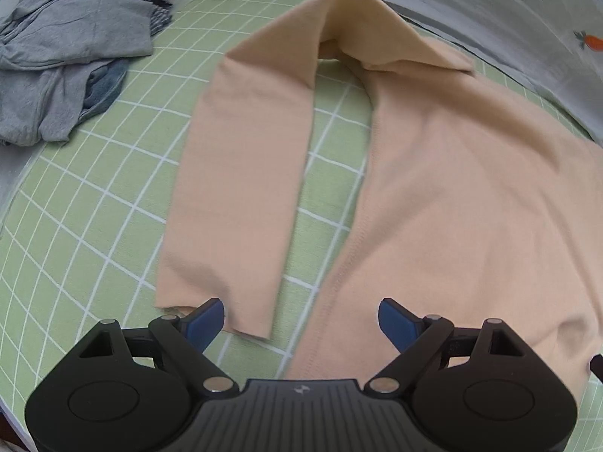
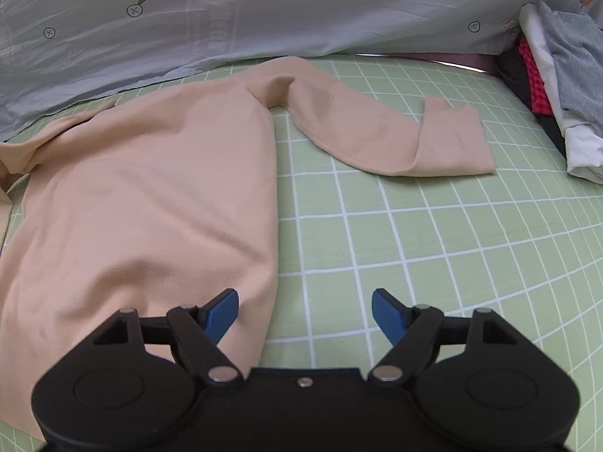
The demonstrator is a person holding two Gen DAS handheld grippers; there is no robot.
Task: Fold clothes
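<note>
A peach long-sleeved top (image 1: 452,188) lies spread on the green checked sheet (image 1: 94,226). In the left wrist view its sleeve (image 1: 245,173) runs down beside the body, cuff near the fingers. My left gripper (image 1: 301,320) is open and empty just above the cuff and the body's side seam. In the right wrist view the top's body (image 2: 150,196) fills the left, and the other sleeve (image 2: 377,132) stretches right with its cuff folded back. My right gripper (image 2: 305,312) is open and empty over the body's lower right edge.
A heap of grey and checked clothes (image 1: 75,56) lies at the far left in the left wrist view. A stack of folded clothes (image 2: 557,86) sits at the far right in the right wrist view. A pale carrot-print quilt (image 2: 264,15) borders the far side.
</note>
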